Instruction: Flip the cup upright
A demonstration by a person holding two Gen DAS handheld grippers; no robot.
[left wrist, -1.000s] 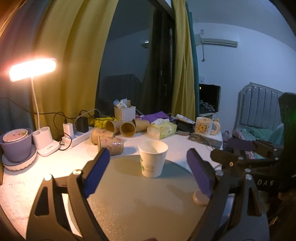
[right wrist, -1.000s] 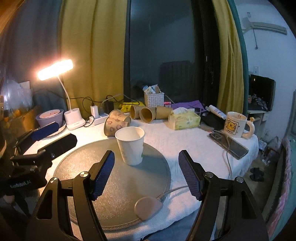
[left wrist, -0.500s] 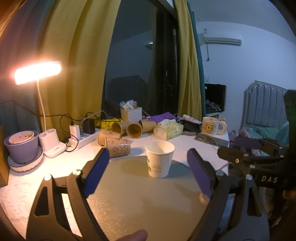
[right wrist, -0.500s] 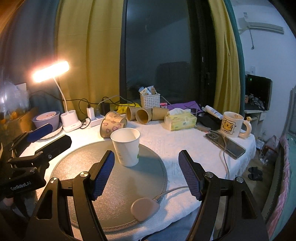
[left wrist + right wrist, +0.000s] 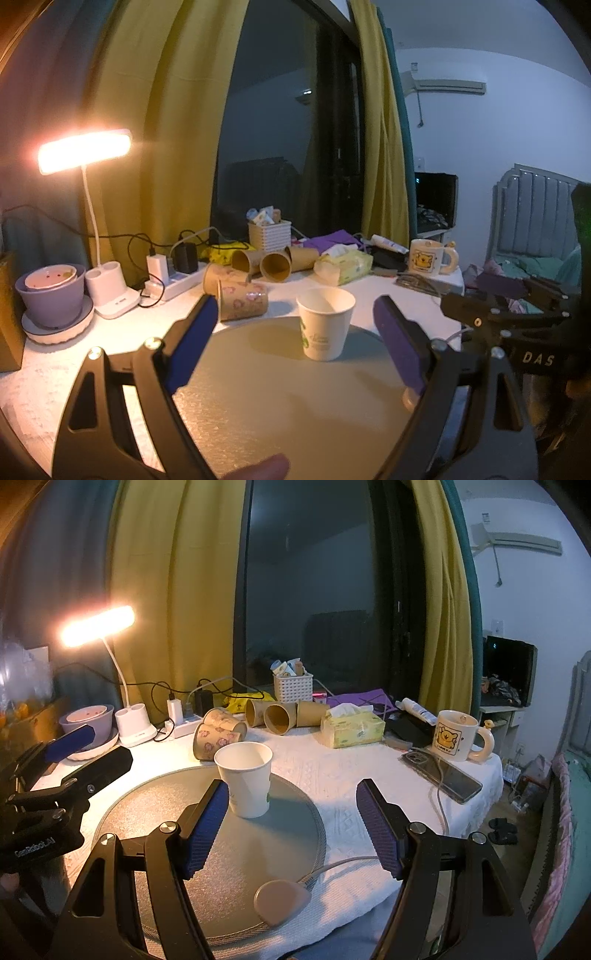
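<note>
Grippers come first in both views: the left gripper [image 5: 291, 347] and the right gripper [image 5: 291, 827] each have their blue pads spread wide apart and hold nothing. Just beyond them lies a round grey mat [image 5: 221, 871] on the desk [image 5: 351, 775], and on that mat stands the white paper cup [image 5: 245, 777], touched by neither gripper. Its mouth faces up and its base sits flat, so its long axis runs vertical with no lean that I can see. By that, the flip looks finished, and nothing seems left but to draw clear. Farther back, several brown cups [image 5: 240, 301] lie on their sides near a tissue pack [image 5: 351, 731] and a mug [image 5: 456, 734].
</note>
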